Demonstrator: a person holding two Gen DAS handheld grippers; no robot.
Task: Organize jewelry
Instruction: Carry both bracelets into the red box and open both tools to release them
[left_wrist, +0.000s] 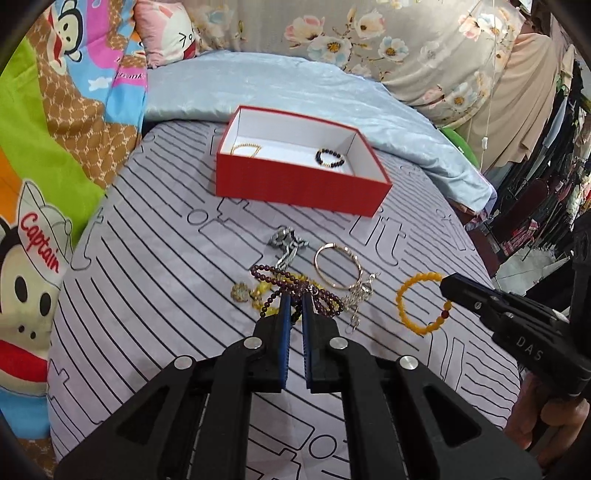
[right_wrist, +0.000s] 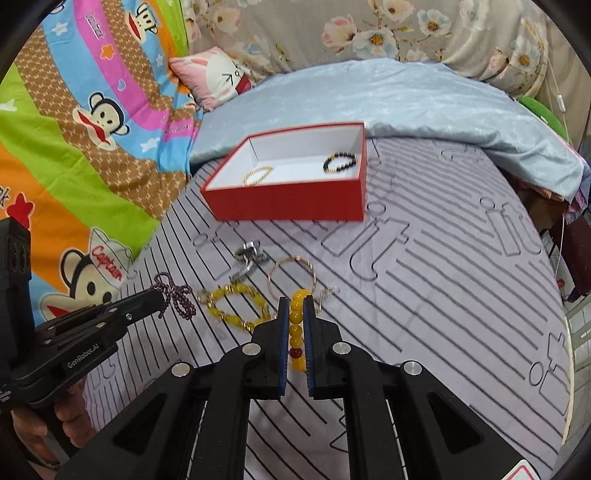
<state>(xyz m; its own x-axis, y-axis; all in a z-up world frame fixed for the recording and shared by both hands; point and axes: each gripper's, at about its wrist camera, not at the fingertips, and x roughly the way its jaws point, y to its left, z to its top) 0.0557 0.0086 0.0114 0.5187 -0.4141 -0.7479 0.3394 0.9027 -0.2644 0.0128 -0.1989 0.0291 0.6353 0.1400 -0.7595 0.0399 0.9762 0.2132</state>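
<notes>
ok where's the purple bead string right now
The purple bead string hangs pinched in the left gripper, above the bedsheet, left of the yellow chain bracelet in the right wrist view.

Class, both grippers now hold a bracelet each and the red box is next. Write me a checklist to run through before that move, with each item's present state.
1. Left gripper shut on purple bead bracelet: ok.
2. Right gripper shut on yellow bead bracelet: ok.
3. Red box open: ok.
4. Free floor between the gold bracelet and black bracelet inside: ok.
5. Purple beads clear of the remaining pile: cannot tell.
</notes>
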